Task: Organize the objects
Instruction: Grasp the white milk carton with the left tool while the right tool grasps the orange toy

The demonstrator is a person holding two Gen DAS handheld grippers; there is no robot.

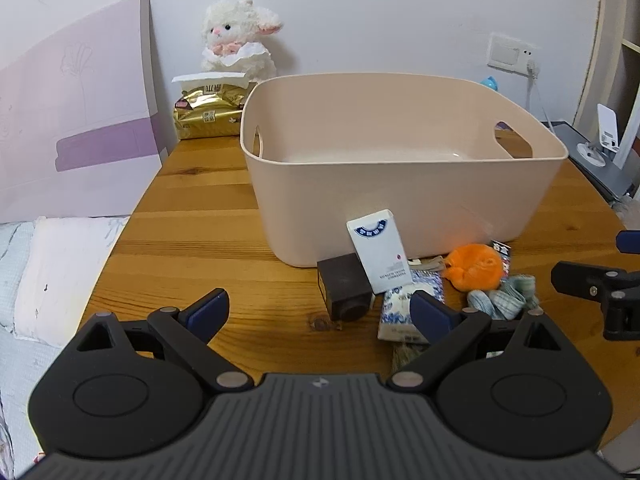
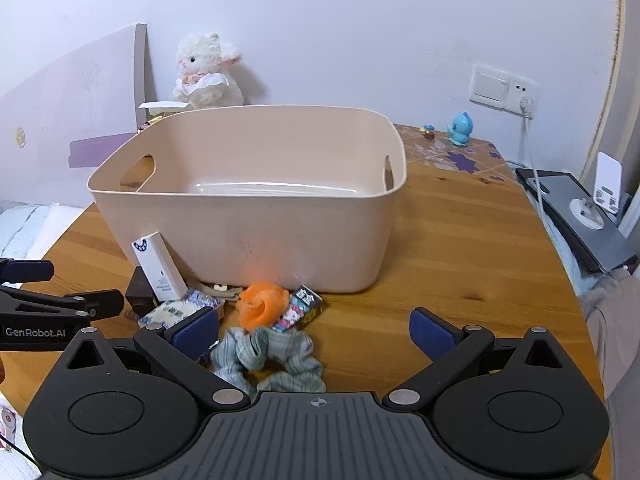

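The left gripper hovers with jaws spread wide, holding nothing. Ahead, a dark box, a white box leaning on the beige bin, a blue-patterned packet, an orange plush and a striped scrunchie cluster together. The right gripper is spread too, empty.

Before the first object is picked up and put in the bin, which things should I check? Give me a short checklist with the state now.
1. Left gripper open, holding nothing: ok.
2. Right gripper open, holding nothing: ok.
3. Beige bin upright, with room inside: ok.
4. Striped cloth lies between the right gripper's fingers: ok.
5. Orange plush free of the cloth: cannot tell.
6. White box leans on the bin, may tip: not ok.
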